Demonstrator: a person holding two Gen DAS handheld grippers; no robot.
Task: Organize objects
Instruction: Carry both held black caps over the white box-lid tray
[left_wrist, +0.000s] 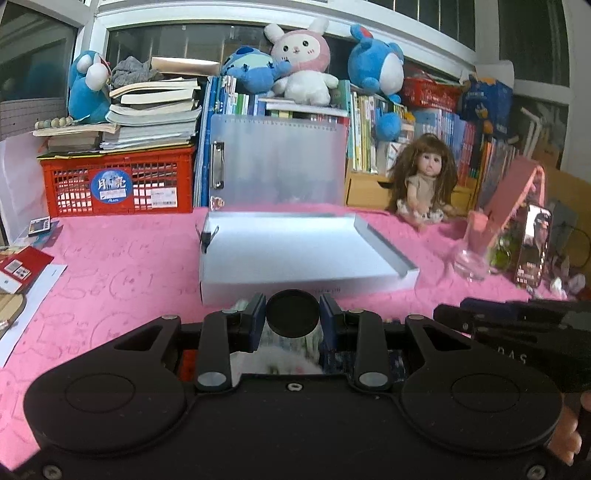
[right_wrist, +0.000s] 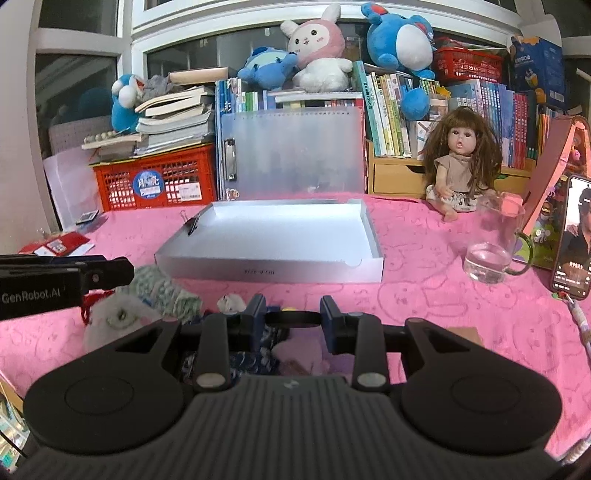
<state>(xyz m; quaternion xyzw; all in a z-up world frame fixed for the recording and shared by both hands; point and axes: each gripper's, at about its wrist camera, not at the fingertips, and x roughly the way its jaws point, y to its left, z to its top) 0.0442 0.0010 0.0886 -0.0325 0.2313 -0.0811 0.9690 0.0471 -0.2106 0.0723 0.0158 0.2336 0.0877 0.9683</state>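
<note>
An open white box (left_wrist: 376, 254) (right_wrist: 258, 271) lies on the pink cloth, its clear lid (left_wrist: 277, 158) standing behind it. My left gripper (left_wrist: 293, 314) is shut on a black round cap-like thing (left_wrist: 293, 315), just short of the box's front wall. Green-white knit (left_wrist: 291, 341) and white fluff show below it. Held a little above the cloth, my right gripper (right_wrist: 293, 315) is shut on a thin black disc (right_wrist: 293, 318) seen edge-on. A loose pile lies under both: a knitted green-white piece (right_wrist: 162, 288), a white fluffy toy (right_wrist: 114, 314), blue patterned cloth (right_wrist: 251, 363).
A doll (right_wrist: 461, 158) sits at the back right, beside a glass cup (right_wrist: 491, 247) and a propped phone (right_wrist: 572, 236). A red crate (right_wrist: 155, 181) with stacked books stands back left. Book rows topped with plush toys (right_wrist: 317, 48) line the back.
</note>
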